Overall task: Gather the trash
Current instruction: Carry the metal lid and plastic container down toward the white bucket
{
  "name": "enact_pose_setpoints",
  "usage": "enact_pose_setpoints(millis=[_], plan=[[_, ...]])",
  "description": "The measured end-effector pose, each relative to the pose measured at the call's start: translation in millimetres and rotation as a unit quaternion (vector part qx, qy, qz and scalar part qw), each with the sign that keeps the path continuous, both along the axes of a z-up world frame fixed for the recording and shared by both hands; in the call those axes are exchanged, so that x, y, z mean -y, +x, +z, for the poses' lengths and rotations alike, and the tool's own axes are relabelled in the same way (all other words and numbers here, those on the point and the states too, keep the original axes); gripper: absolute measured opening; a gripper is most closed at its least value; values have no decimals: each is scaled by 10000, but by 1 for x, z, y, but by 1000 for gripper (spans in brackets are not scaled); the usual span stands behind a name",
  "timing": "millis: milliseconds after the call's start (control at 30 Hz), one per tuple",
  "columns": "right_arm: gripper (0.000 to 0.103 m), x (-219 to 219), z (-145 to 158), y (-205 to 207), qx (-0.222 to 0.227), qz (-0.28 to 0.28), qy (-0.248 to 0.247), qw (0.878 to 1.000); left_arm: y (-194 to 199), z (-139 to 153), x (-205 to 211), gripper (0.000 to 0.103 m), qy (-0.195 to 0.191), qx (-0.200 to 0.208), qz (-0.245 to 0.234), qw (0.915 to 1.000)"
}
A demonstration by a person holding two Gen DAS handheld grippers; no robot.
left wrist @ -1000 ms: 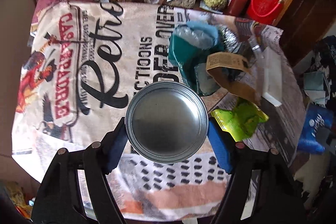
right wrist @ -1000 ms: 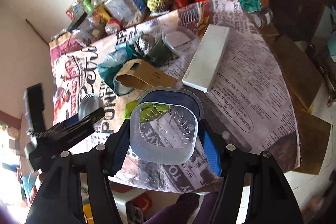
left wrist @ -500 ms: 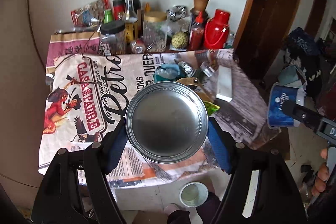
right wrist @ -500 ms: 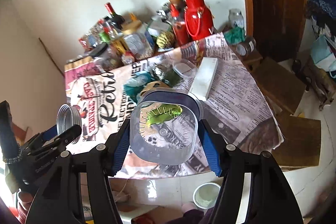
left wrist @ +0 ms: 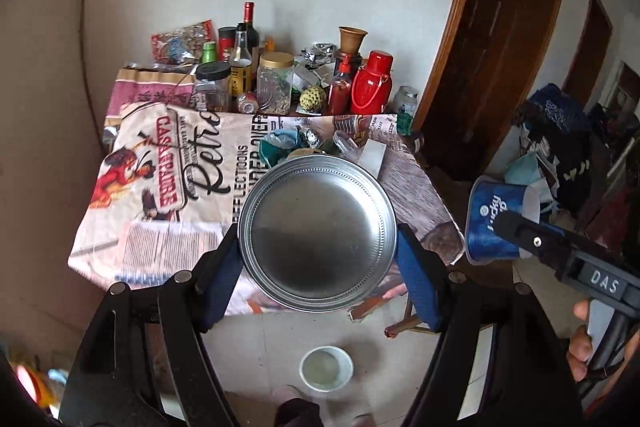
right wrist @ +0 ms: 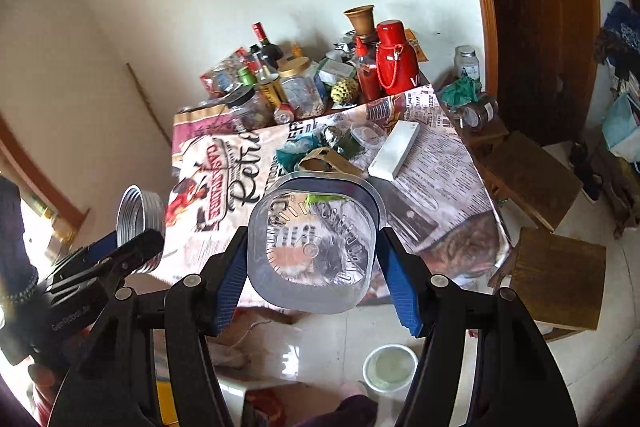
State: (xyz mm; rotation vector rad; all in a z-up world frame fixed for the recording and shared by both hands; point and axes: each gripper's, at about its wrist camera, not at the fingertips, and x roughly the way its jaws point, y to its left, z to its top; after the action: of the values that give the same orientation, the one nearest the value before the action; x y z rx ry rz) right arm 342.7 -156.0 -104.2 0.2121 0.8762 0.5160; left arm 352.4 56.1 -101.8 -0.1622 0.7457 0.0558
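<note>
My left gripper (left wrist: 318, 263) is shut on a silver metal can (left wrist: 318, 233), whose round bottom faces the camera between the blue pads. My right gripper (right wrist: 312, 267) is shut on a clear plastic cup (right wrist: 312, 247) with a blue label band. Both are held in the air in front of the table (left wrist: 168, 227). The left wrist view shows the cup (left wrist: 496, 219) at the right, and the right wrist view shows the can (right wrist: 140, 223) at the left. A teal bag (left wrist: 280, 143), a foil ball, brown paper (right wrist: 324, 159) and a white box (right wrist: 394, 153) lie mid-table.
Bottles, jars and a red flask (left wrist: 372, 83) crowd the table's far edge by the wall. A white bowl (left wrist: 326, 367) stands on the tiled floor below the grippers. Wooden stools (right wrist: 560, 267) and a dark door (left wrist: 500, 47) are to the right.
Both grippers have drawn back and up from the table with the can and the cup still held. The table looks smaller, and the floor and the bowl have come into view.
</note>
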Motion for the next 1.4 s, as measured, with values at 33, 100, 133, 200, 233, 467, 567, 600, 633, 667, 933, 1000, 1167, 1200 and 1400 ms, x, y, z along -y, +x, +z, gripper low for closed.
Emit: enact_pose_setpoints(millis=[33,100,133,200,233,467,567,600,633,667,933,1000,1167,1200,1400], plan=[[60,9,0,-7,-29,74,27,10000,-7,0,9,73,-46,-15,78,10000],[59,24,0,-19,-60,170,53,9998,-24,-2,28,73,-145,-56,263,9995],[59,33,-1,-26,-99,219,37,9997,-31,-4,38,73,-164,-106,351,9992],[59,47,-3,-38,-127,327,6,9994,-47,-9,56,73,-261,-185,451,9985],[59,51,-4,-43,-130,362,-10,9993,-54,-11,64,73,-293,-213,485,9982],[59,73,-26,-64,-344,682,-150,9970,-90,-37,104,73,-374,-571,576,9960],[59,74,-47,-65,-532,757,-220,9955,-95,-57,108,73,-425,-782,616,9941],[59,76,-53,-67,-598,768,-220,9950,-96,-63,107,73,-441,-844,624,9935],[59,76,-60,-68,-668,776,-228,9945,-95,-72,106,73,-447,-936,642,9925],[59,76,-69,-67,-738,778,-249,9939,-94,-80,105,73,-454,-1029,656,9915],[59,62,-138,-56,-1250,794,-526,9876,-72,-163,89,73,-482,-1574,692,9839],[59,56,-164,-50,-1410,775,-575,9853,-65,-187,85,73,-443,-1694,692,9821],[58,44,-229,-41,-1698,637,-680,9811,-49,-269,68,73,-530,-2074,674,9745],[58,42,-246,-41,-1758,583,-710,9801,-47,-285,65,73,-553,-2153,671,9727],[58,33,-348,-36,-2206,400,-789,9713,-39,-388,56,73,-467,-2536,601,9643]])
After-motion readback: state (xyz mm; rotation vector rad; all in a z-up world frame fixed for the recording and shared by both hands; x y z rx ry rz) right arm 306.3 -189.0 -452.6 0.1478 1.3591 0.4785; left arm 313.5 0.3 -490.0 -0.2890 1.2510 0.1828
